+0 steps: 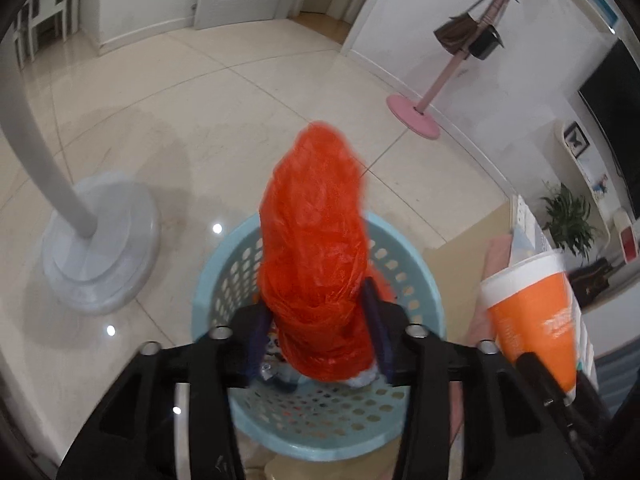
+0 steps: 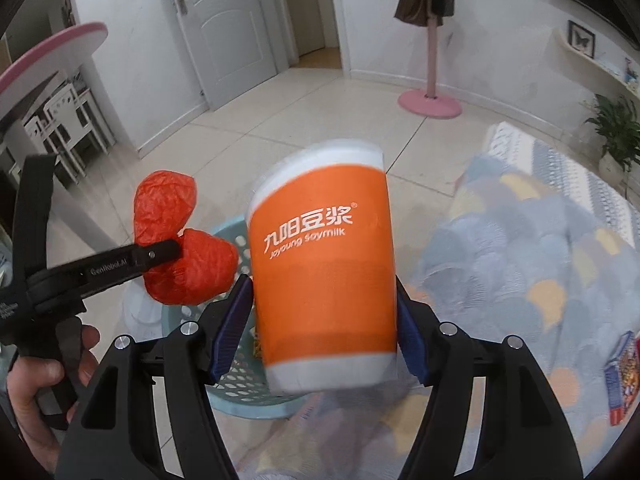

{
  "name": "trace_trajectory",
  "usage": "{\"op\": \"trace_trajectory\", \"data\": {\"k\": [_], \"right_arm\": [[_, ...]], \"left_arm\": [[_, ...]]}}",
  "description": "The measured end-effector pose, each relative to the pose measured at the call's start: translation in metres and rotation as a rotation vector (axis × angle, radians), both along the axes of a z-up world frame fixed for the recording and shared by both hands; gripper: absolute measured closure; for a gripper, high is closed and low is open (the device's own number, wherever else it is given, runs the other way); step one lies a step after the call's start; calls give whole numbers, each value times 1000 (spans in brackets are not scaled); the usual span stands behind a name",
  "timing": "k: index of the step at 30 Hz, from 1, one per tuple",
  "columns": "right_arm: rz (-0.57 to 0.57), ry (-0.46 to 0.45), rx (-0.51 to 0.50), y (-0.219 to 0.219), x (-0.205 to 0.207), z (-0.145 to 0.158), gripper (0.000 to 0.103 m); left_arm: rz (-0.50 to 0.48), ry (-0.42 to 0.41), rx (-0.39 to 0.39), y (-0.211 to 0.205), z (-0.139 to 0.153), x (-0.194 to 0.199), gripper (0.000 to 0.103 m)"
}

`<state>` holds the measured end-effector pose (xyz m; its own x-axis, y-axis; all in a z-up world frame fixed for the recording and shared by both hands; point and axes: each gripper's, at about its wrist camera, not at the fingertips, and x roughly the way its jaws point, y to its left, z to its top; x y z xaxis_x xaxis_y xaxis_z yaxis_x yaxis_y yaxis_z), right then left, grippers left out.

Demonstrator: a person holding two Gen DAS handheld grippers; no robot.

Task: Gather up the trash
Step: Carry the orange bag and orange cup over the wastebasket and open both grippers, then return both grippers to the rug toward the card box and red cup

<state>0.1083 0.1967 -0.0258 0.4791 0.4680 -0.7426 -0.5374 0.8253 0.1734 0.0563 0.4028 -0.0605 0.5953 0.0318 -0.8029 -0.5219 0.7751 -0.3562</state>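
Note:
My left gripper (image 1: 318,336) is shut on a crumpled orange-red plastic bag (image 1: 316,248) and holds it right above the light-blue perforated bin (image 1: 416,292). The right wrist view shows the same bag (image 2: 188,268) pinched by the left gripper (image 2: 166,252). My right gripper (image 2: 324,320) is shut on an orange and white soymilk paper cup (image 2: 324,264), held upright just right of the bin (image 2: 224,384). The cup also shows at the right of the left wrist view (image 1: 532,312). Some scraps lie inside the bin.
A white fan base and pole (image 1: 96,248) stand on the tiled floor left of the bin. A pink coat stand (image 1: 414,114) with bags is further back. A patterned cloth (image 2: 532,264) covers a surface on the right, with a small printed packet (image 2: 620,372).

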Motion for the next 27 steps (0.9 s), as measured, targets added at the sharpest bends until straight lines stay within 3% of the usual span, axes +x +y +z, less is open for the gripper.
{"op": "trace_trajectory", "data": {"k": [1,5,10,14,20,27], "right_arm": [[4,0,2,0,0,0,39],[11,-2,24,-5,-3,5,37],[0,-16,25,-19,-7,11,37],[-24,-40,35,-41,-13,23,37],[-109,-125,62,-106,-23,62,37],[-289,-219,84,-226,-35,98,37]], "left_arm": [[9,-4,3,0,2,0,44],[29,-46,29,-2,18,-7,36],[16,-94,36,-12,33,-7,35],[-2,-182,14,-30,58,-7,35],[-65,-339,3,-75,109,-5,35],[-255,-460,29,-171,147,3,34]]}}
